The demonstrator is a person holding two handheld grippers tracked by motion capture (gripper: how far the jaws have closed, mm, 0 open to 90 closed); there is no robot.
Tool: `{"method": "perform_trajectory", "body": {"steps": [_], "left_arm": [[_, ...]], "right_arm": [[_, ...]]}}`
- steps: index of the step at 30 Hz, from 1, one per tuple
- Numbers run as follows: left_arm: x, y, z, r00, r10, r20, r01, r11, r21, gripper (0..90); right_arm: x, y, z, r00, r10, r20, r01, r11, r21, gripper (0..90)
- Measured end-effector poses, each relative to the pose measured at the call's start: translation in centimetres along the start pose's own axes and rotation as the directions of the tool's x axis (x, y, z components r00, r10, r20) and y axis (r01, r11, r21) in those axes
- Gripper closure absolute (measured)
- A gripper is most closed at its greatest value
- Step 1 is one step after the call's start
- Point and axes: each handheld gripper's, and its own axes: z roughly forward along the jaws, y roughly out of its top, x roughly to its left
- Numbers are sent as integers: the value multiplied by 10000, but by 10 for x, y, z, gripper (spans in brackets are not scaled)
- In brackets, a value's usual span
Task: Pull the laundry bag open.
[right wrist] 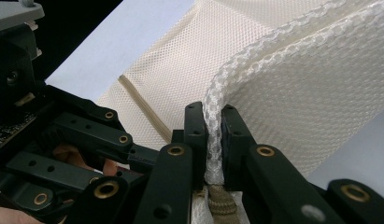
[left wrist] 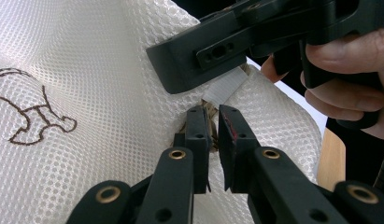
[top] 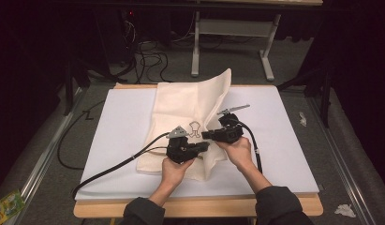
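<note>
At centre frame on the white table (top: pixel 124 122), the cream mesh laundry bag (top: pixel 181 105), light and limp, is pinched at its bunched drawstring edge by both left gripper (left wrist: pixel 213 135) and right gripper (right wrist: pixel 213 135), likeliest its firmest hold.

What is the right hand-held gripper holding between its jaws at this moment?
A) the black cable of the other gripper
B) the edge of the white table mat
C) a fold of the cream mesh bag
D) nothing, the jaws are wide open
C: in the right gripper view, the right hand-held gripper has its jaws pressed on a fold of the cream mesh bag, with a brown cord just below.
</note>
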Motion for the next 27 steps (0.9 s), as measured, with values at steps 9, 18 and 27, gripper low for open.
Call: {"method": "perform_trajectory", "body": {"steps": [9, 18, 27], "left_arm": [[0, -1, 1, 9999, 30, -143, -31, 9999, -106, 866], [-1, 1, -1, 9998, 151, -95, -152, 9998, -111, 871], [-1, 1, -1, 9999, 71, -80, -72, 9999, -84, 872]], "right_arm": [[0, 0, 0, 10000, -27, -1, 27, 10000, -10, 848], [-3, -3, -4, 10000, -37, 22, 37, 10000, -76, 846], [-3, -6, -8, 9994, -320, 114, 320, 9995, -9, 806]]}}
